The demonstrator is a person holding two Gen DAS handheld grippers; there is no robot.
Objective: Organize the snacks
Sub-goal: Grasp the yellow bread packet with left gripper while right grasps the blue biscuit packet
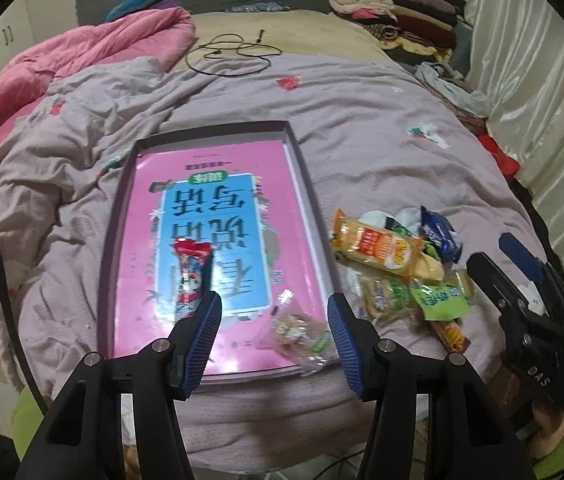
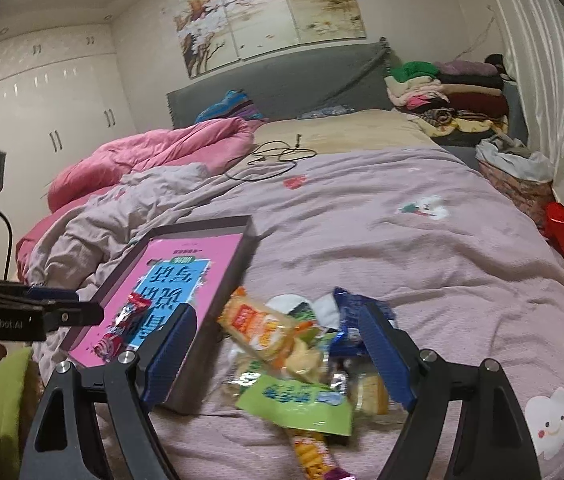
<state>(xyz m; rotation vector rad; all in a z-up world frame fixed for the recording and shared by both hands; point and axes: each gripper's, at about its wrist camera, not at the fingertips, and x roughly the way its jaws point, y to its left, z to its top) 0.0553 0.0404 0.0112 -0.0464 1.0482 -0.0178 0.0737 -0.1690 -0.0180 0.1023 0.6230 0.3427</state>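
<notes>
While both grippers hang low over the bed, neither holds anything. Nearest the left camera, the left gripper [image 1: 274,328] stands with its jaws wide apart above the near end of the shallow box [image 1: 301,160], and a clear-wrapped snack [image 1: 299,336] lies between its blue pads, over the box's near right corner. It looks to be resting loose there, though motion blur makes the contact hard to judge. Just beyond the left pad a red-wrapped snack [image 1: 192,276] lies on the pink book [image 1: 210,240] that fills the box floor.

Nearest the right camera, the right gripper [image 2: 278,356] is likewise spread open, straddling the pile of snacks [image 2: 293,360] on the lilac quilt [image 2: 401,248], just beside the box's right wall. A green packet [image 2: 297,404] lies on top at the near side, an orange-yellow packet [image 2: 258,324] a little further, and a dark blue packet [image 2: 347,312] at the far edge.

So the sorting seems barely begun: two items in the box, the heap still outside. The step in hand looks like the right gripper choosing its next pick. That calls for dropping onto a single wrapper, the green one being the most exposed, and closing without catching its neighbours.

Further off lie a black cable [image 2: 278,158], a pink duvet [image 2: 162,152] and folded clothes [image 2: 449,96].
</notes>
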